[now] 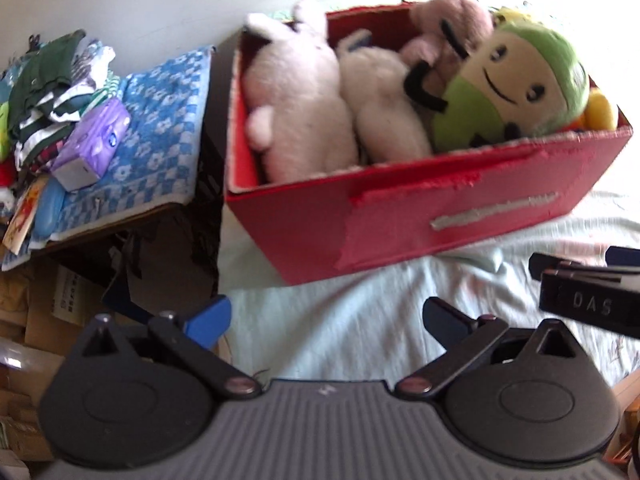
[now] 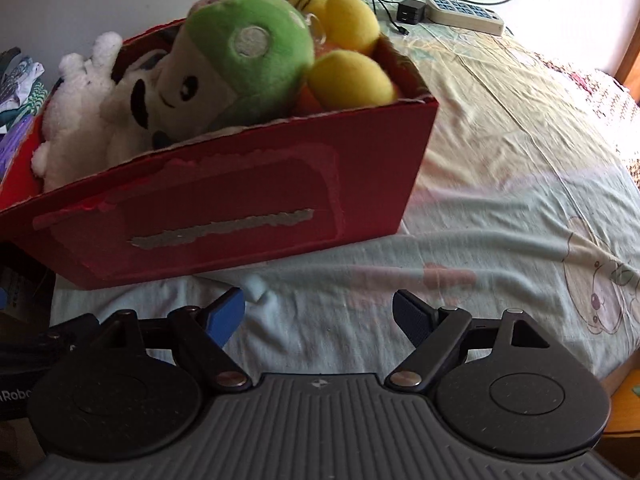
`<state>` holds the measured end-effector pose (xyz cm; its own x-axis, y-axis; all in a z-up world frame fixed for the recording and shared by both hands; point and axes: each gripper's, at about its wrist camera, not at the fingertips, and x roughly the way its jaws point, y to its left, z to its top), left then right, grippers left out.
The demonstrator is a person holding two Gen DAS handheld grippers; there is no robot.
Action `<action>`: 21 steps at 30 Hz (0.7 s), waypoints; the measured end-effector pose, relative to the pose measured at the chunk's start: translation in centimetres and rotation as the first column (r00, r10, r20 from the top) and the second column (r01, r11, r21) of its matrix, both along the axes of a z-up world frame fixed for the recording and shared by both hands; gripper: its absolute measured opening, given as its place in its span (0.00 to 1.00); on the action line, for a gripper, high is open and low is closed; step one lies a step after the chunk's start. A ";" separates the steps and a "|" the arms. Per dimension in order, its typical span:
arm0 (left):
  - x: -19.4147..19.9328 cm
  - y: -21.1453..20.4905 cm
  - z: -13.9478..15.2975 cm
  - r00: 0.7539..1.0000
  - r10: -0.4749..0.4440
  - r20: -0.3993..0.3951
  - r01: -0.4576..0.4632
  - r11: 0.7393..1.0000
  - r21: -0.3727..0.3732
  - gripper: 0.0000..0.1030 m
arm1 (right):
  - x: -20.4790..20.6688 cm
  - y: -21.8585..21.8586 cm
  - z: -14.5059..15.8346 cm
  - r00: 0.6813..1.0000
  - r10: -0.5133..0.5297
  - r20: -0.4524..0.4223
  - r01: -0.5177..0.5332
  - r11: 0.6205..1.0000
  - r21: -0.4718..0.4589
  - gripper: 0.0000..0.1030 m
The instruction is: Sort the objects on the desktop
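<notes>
Left wrist view: my left gripper (image 1: 327, 320) has its fingers spread wide with nothing between them, hovering over the pale bedsheet (image 1: 360, 320).
Right gripper: I see it (image 2: 319, 316) just as wide and unloaded, above the same sheet.
Red box (image 1: 440, 216): it sits on the bed just ahead of both grippers, its front face scuffed.
Contents: white plush (image 1: 296, 108), pink plush (image 1: 452, 28), green-capped plush (image 1: 516, 84) and yellow plush (image 2: 348, 76) are crammed inside.
Left of box: purple tissue pack (image 1: 94, 144) lies on a blue checked towel (image 1: 160, 136).
Far corner: power strip (image 2: 464, 14) rests on the bed.
</notes>
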<state>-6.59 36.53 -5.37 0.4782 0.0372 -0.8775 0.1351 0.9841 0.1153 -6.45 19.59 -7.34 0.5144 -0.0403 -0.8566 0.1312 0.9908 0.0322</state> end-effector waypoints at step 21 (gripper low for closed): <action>-0.1 -6.3 3.3 0.992 0.126 0.005 -0.124 0.982 -0.140 0.99 | 0.5 -6.8 6.6 0.974 0.220 0.061 -0.215 0.973 -0.087 0.81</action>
<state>-6.67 30.24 -2.12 0.4897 -0.0245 -0.8716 0.0093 0.9997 -0.0228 -5.97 12.83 -0.76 0.5765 0.0125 -0.8170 -0.0877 0.9951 -0.0467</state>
